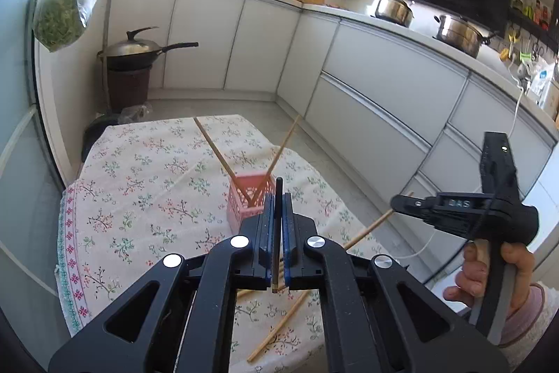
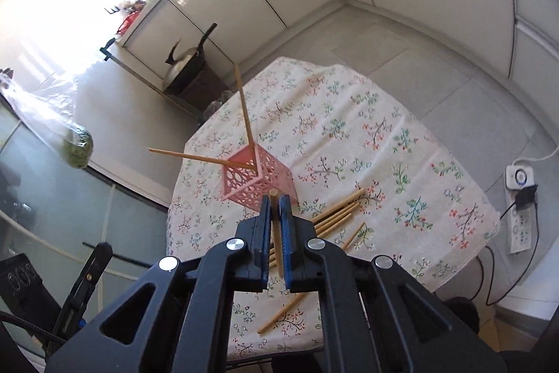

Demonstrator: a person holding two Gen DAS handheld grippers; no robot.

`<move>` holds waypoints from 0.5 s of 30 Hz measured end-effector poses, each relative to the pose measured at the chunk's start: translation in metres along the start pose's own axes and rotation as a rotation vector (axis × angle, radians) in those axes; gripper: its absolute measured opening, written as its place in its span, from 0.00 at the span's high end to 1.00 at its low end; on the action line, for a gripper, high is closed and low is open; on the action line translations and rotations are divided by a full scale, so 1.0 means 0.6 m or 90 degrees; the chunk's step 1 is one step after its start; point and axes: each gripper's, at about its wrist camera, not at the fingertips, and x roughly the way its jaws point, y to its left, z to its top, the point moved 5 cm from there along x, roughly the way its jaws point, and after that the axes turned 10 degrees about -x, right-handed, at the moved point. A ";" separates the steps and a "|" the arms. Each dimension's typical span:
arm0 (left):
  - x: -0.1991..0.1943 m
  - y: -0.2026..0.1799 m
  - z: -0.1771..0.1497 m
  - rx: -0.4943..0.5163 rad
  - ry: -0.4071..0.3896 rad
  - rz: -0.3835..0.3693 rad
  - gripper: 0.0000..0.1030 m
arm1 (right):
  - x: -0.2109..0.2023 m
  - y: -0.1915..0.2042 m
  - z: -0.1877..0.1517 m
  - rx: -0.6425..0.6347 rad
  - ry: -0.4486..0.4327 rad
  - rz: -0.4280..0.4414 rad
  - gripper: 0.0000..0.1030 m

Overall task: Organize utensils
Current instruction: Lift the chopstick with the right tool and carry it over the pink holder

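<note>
A pink perforated basket point(image 1: 248, 198) point(image 2: 256, 179) stands on the floral tablecloth point(image 1: 139, 184) point(image 2: 367, 128) and holds two wooden chopsticks point(image 1: 216, 149) point(image 2: 244, 109) that lean outward. My left gripper point(image 1: 278, 198) is shut on a chopstick point(image 1: 278, 219) that looks dark against the light, just in front of the basket. My right gripper point(image 2: 275, 200) is shut on a wooden chopstick point(image 2: 277, 229) above the basket's near side. Several loose chopsticks point(image 2: 337, 214) lie on the cloth to the right of the basket.
White kitchen cabinets point(image 1: 384, 86) run along the back and right. A wok point(image 1: 139, 49) sits on a dark stand by the table's far left corner. A power strip point(image 2: 520, 219) and cables lie on the floor at right. A hanging bag of greens point(image 1: 57, 20) is at left.
</note>
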 end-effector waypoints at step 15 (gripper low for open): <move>0.012 -0.011 0.133 -0.113 -0.128 0.017 0.97 | -0.113 0.014 0.129 -0.022 -0.116 0.010 0.95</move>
